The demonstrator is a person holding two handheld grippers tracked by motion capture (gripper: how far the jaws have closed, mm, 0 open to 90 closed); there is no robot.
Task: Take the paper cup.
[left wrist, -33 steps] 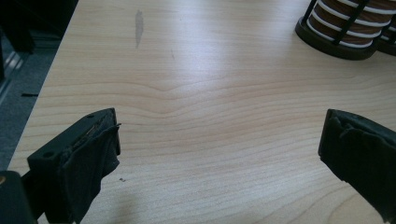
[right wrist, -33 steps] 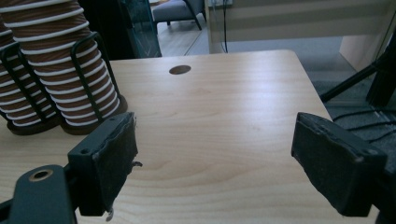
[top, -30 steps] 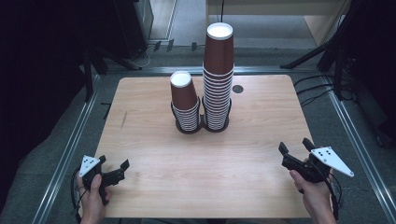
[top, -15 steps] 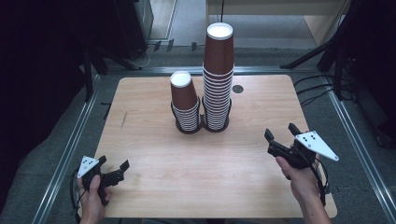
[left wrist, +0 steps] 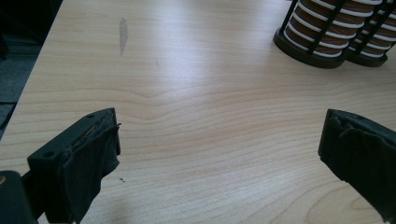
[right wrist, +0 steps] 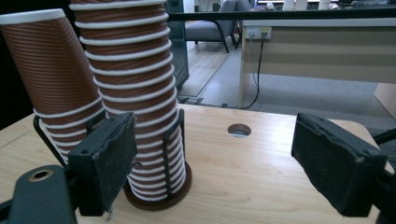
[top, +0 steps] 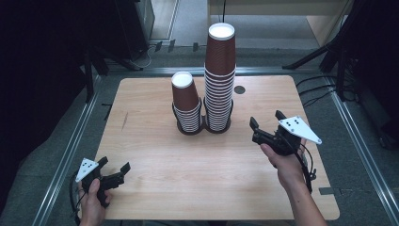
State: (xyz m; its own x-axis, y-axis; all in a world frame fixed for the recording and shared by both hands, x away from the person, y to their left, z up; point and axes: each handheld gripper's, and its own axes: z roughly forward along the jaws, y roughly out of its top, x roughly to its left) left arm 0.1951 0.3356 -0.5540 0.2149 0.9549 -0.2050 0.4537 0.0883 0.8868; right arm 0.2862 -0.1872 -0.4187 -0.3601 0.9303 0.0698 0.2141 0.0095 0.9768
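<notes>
the right claw (top: 268, 123), jaws spread, is nearing the tall stack (top: 219, 80) standing by the short stack (top: 187, 103) toward the desk's (top: 155, 155) far edge, so it should be pinching only the top cup squarely, while the left claw (top: 114, 170) is idling spread at the near-left corner.

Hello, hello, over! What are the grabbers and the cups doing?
Left gripper open, low near table edge. Right gripper open, empty, facing tall stack of brown ribbed paper cups. Short stack of brown paper cups beside it. Path clear.
</notes>
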